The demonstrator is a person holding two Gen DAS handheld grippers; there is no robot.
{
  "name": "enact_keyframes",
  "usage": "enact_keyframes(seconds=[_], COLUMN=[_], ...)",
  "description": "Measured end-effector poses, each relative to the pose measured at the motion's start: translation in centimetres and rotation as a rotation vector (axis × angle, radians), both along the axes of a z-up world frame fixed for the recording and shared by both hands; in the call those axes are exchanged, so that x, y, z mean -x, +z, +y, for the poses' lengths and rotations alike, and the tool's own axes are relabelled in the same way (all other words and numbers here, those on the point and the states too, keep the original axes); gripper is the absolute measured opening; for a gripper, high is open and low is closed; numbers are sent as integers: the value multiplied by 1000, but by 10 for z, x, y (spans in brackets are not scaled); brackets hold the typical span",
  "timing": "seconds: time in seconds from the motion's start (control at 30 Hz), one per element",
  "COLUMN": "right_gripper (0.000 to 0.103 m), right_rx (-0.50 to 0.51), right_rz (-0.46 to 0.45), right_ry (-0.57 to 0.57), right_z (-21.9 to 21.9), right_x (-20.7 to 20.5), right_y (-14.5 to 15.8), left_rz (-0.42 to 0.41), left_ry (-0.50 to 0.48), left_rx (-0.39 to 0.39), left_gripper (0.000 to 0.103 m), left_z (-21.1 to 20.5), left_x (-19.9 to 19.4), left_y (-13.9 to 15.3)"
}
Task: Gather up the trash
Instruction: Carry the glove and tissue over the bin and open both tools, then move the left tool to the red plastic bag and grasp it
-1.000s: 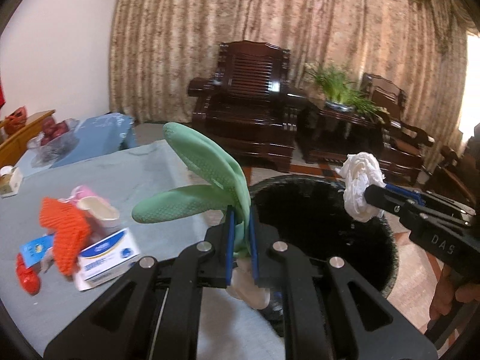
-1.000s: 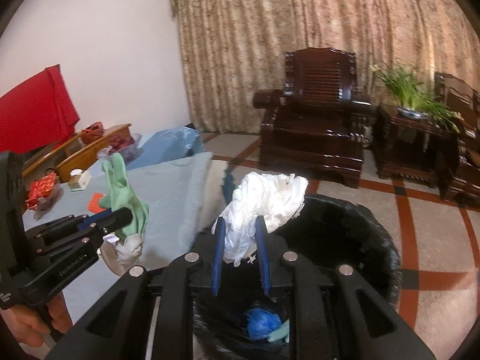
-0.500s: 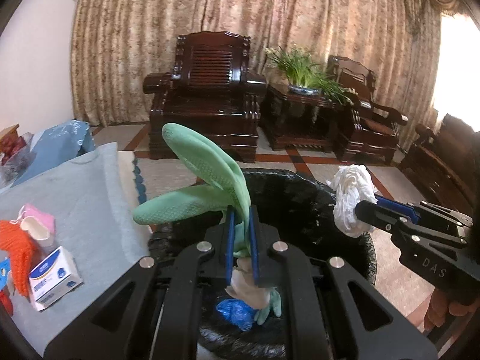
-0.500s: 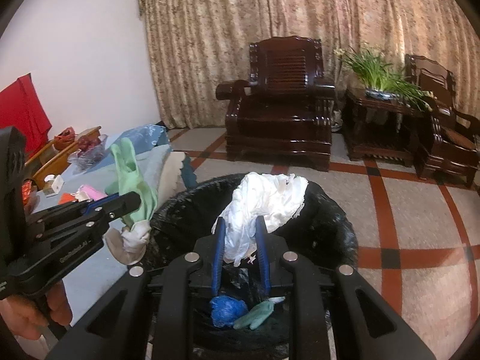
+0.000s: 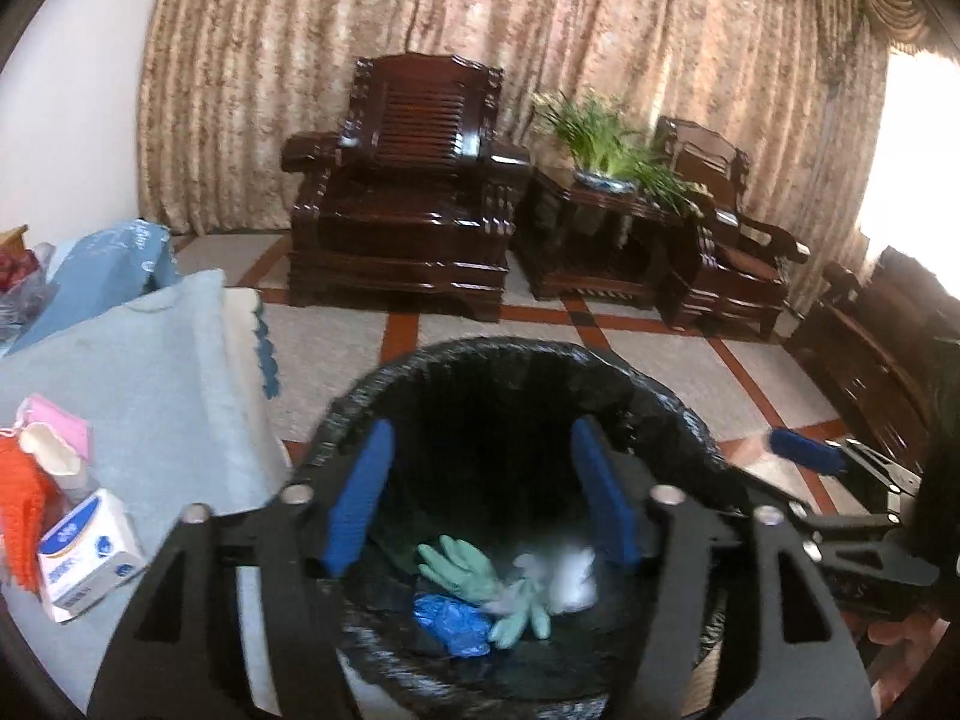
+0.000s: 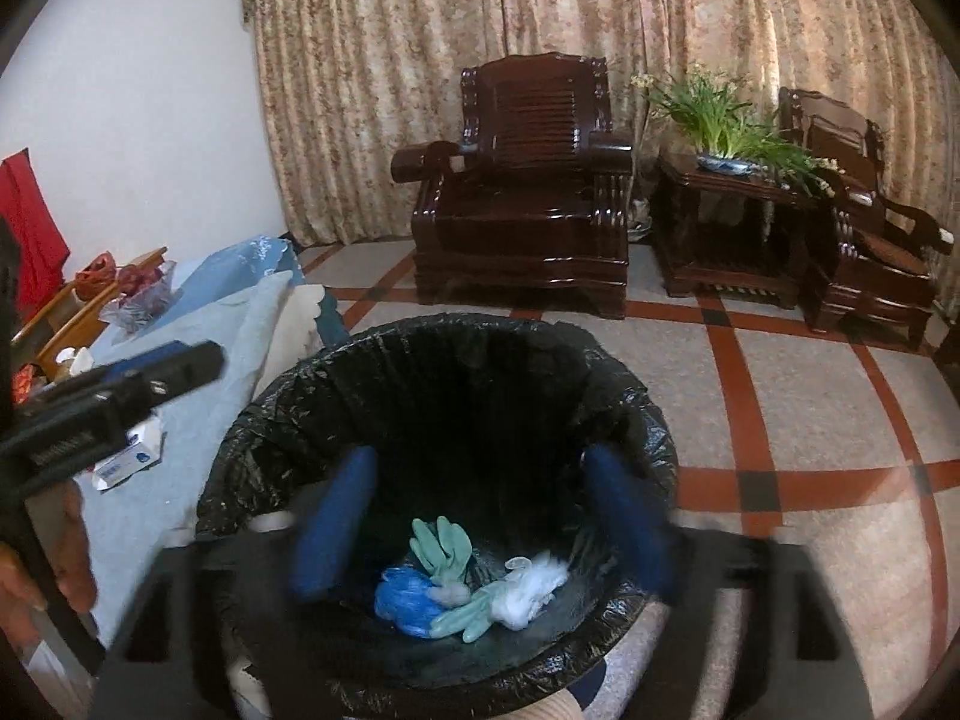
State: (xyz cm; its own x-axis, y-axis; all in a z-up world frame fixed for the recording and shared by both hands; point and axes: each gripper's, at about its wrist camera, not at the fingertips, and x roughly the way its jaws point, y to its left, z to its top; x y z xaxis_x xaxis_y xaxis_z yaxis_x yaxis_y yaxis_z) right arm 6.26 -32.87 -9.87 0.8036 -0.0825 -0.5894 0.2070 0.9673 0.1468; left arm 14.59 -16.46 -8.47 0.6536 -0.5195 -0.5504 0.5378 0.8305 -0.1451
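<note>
A black-lined trash bin (image 5: 636,384) (image 6: 624,396) stands on the floor beside the table. At its bottom lie green gloves (image 5: 462,564) (image 6: 441,543), a blue wad (image 5: 450,618) (image 6: 405,600) and white crumpled trash (image 5: 573,585) (image 6: 534,591). My left gripper (image 5: 480,492) is open and empty over the bin. My right gripper (image 6: 480,516) is open and empty over the bin too. More trash sits on the table: a blue-white box (image 5: 87,549), an orange mesh item (image 5: 18,516) and a pink piece (image 5: 54,426).
The blue-clothed table (image 5: 150,372) lies left of the bin. A dark wooden armchair (image 5: 408,192), a side table with a potted plant (image 5: 600,144) and another chair (image 5: 732,240) stand ahead before the curtains. Tiled floor lies around the bin.
Both grippers opened. The green glove dropped from the left and the white wad from the right into the bin.
</note>
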Motion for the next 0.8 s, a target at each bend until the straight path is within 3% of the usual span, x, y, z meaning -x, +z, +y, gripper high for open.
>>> enact_keyframes(seconds=[0.03, 0.13, 0.4, 0.8], right_gripper=[98, 97, 97, 97], right_rx=[12, 26, -26, -16], right_rz=[-7, -22, -57, -102], right_ry=[-10, -11, 36, 220], right_z=[2, 7, 29, 122], right_x=[1, 2, -6, -42], right_y=[1, 5, 15, 29], left_rz=[-10, -40, -101, -129], left_ry=[15, 56, 191, 440], left_rx=[-1, -3, -49, -91], left_gripper=[78, 91, 94, 94], left_z=[5, 22, 89, 199], left_x=[1, 5, 19, 40], left_y=[2, 12, 26, 35])
